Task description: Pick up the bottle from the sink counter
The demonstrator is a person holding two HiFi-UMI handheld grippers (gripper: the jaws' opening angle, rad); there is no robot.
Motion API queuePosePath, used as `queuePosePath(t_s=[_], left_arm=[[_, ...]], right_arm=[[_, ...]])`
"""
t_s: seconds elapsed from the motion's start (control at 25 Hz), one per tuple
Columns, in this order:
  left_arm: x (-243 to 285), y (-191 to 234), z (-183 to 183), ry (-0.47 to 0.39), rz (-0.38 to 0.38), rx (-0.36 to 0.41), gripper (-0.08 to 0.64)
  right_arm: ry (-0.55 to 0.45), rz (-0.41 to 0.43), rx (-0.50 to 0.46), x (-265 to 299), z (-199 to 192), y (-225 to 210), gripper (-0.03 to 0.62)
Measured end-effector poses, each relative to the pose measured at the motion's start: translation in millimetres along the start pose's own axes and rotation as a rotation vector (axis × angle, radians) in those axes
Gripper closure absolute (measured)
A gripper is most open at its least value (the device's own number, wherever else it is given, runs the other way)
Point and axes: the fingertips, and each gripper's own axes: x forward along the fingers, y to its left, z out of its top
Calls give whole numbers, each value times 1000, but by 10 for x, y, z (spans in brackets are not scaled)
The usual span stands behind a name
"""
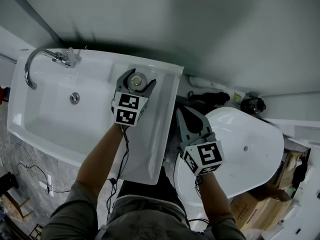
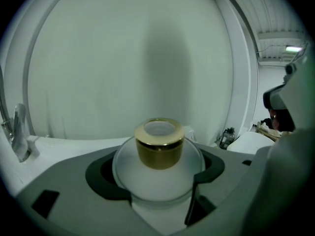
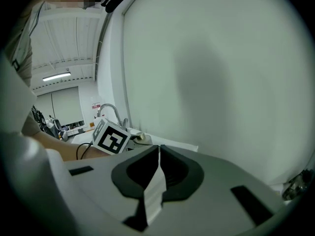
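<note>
Left hand-held gripper clasping bottle, gold cap seen in its view, right hand-held gripper pinched together.

left gripper: grey jaws hug both sides of round frosted bottle | gold cap: upright on top | faucet: counter left edge | backdrop: plain pale wall

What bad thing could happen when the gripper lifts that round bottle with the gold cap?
It might slip: the left gripper holds the bottle by its round, smooth-looking belly, below the gold cap, so it could pop out or tip. If it drops, it could roll off the flat counter ledge into the sink basin right beside it.
</note>
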Motion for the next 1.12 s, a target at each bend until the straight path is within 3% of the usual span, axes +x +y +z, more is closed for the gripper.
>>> queuePosePath(t_s=[0.28, 0.76, 1.12], left_arm=[[-512, 39, 552, -32, 16, 23, 219], [-1776, -11, 1697, -130, 48, 125, 219], [-2776, -251, 2092, -217, 44, 151, 219]], right_arm=[[-55, 10, -24, -185, 446, 142, 558], [-215, 21, -113, -872, 1593, 594, 558], [-323, 33, -185, -1561, 2109, 974, 560]])
